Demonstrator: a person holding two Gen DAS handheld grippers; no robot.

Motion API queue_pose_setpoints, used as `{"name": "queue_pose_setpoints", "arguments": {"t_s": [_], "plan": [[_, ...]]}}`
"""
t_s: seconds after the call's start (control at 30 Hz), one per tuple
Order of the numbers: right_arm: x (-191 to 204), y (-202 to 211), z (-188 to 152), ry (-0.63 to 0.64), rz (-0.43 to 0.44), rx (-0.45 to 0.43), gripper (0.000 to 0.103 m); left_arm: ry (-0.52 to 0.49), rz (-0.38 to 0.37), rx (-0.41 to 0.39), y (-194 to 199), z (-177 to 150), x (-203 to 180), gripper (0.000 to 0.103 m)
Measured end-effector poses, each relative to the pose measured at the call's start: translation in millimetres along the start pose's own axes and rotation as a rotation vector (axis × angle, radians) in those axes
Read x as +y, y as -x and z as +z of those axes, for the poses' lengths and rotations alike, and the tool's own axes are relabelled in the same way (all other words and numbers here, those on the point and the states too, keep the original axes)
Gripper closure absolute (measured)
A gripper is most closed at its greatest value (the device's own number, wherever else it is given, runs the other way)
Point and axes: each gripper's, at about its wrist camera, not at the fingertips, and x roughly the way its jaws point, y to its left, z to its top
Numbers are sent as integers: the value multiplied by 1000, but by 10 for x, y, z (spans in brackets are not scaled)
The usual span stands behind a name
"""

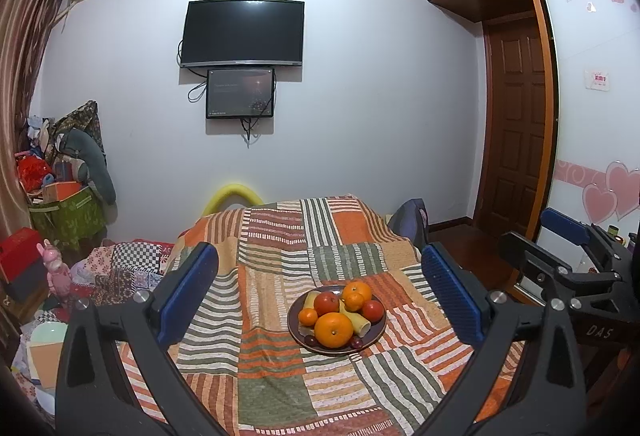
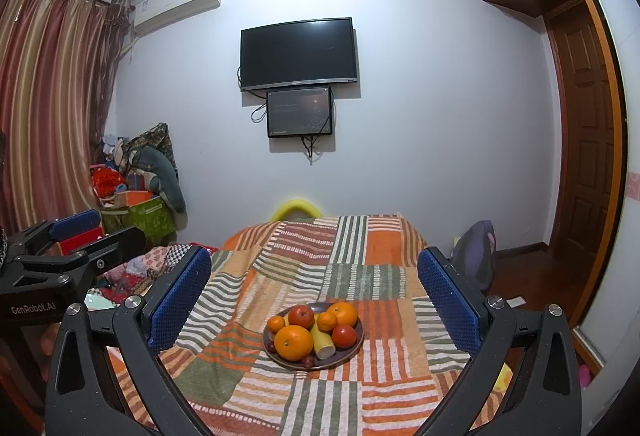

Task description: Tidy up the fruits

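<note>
A dark plate (image 1: 375,336) of fruit sits on a striped patchwork cloth (image 1: 272,376). It holds a large orange (image 1: 333,330), smaller oranges, two red apples (image 1: 326,303), pale yellow banana pieces and small dark grapes. It also shows in the right wrist view (image 2: 352,355). My left gripper (image 1: 320,290) is open and empty, held above and short of the plate. My right gripper (image 2: 314,294) is open and empty, likewise above the plate. Each gripper shows at the edge of the other's view.
The cloth covers a raised surface (image 2: 348,248) whose far edge is near a white wall with a TV (image 1: 242,33). Piled boxes and bags (image 1: 64,195) stand at the left. A wooden door (image 1: 516,123) and wardrobe are at the right.
</note>
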Motion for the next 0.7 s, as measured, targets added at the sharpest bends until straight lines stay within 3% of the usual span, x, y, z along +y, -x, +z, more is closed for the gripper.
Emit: {"name": "queue_pose_setpoints", "arguments": {"t_s": [0.7], "plan": [[-36,-25,17,8,-7,7,0,-13,-33,20,-38,-8,-27,0]]}}
